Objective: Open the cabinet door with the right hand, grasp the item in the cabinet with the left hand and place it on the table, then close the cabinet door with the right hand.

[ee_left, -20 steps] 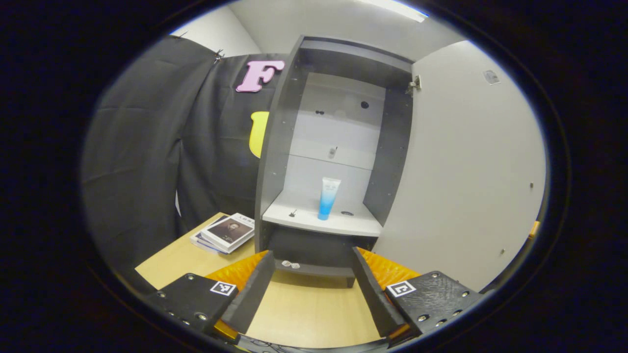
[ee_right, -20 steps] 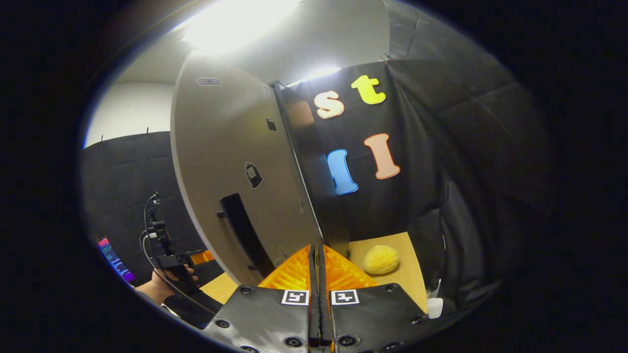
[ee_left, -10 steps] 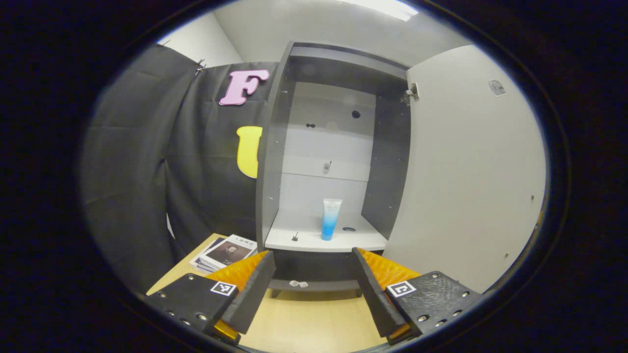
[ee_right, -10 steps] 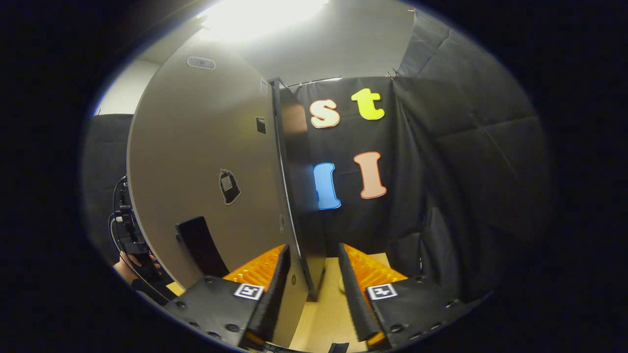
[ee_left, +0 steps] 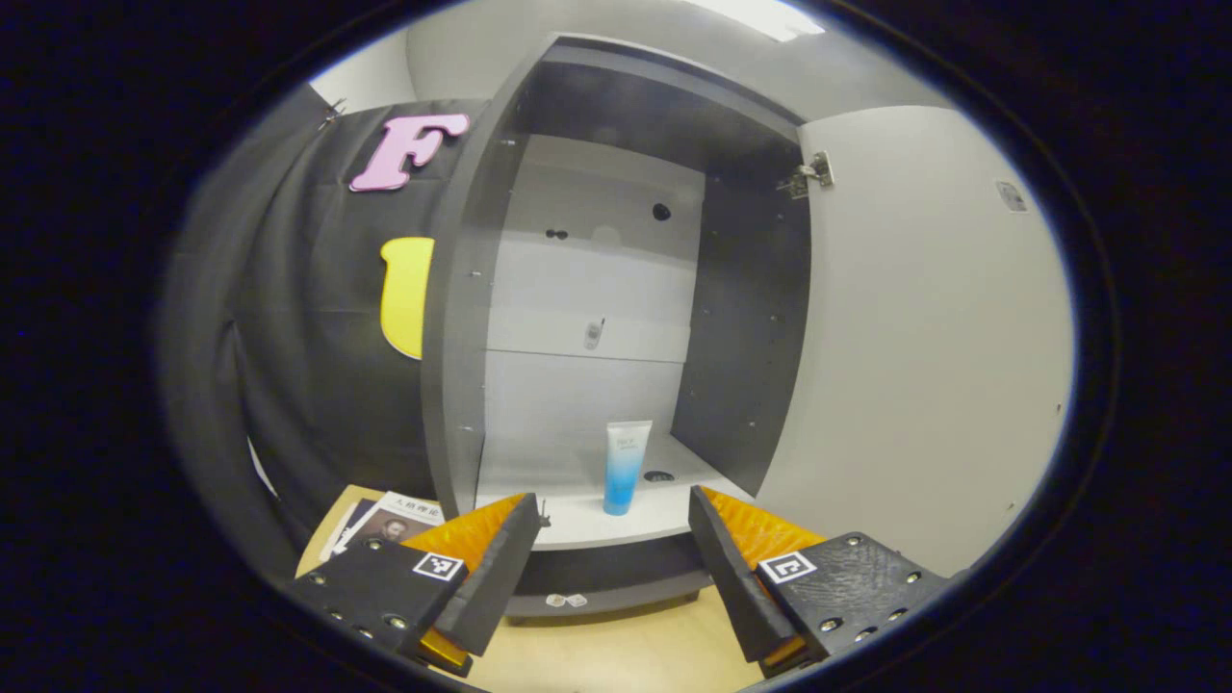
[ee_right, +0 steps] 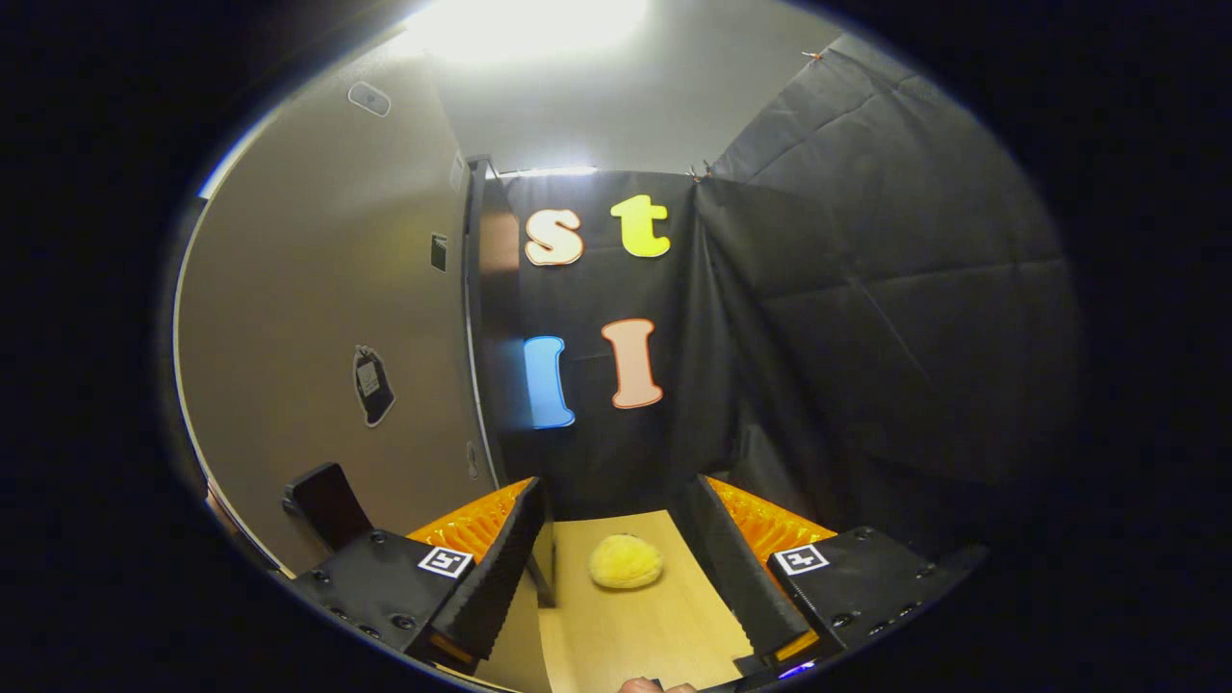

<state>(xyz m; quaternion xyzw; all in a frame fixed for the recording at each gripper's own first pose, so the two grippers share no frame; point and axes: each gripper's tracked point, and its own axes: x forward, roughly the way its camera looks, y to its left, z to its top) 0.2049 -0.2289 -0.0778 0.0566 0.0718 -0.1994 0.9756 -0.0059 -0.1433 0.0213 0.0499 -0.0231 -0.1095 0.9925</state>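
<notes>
In the left gripper view, a few books (ee_left: 380, 525) lie at the far left on the wooden table (ee_left: 616, 654), partly hidden behind the near finger. Right of them stands the cabinet (ee_left: 452, 385), dark-sided with a pale back panel, its inside open to view. On the light shelf (ee_left: 587, 525) a blue-and-white tube (ee_left: 624, 467) stands upright on its cap, roughly in the middle, with a small dark round spot just to its right and a tiny dark peg near the shelf's front left corner. The left gripper (ee_left: 612, 568) hangs in front of the shelf edge with its fingers spread wide and nothing between them; the tube is seen in the gap above them, apart from both. Farther right the cabinet door (ee_left: 924, 366) is swung fully open, a metal hinge (ee_left: 807, 175) at its top inner corner. In the right gripper view, the outer face of the door (ee_right: 318, 337) stands at the left, bearing a dark handle (ee_right: 327, 500) low down and what looks like a small sticker or tag higher up, too blurred to tell. The right gripper (ee_right: 616, 577) is beside the door's edge, fingers spread apart and holding nothing. Between them on the table (ee_right: 635, 626) lies a yellow fuzzy ball (ee_right: 626, 561), untouched by either finger.
</notes>
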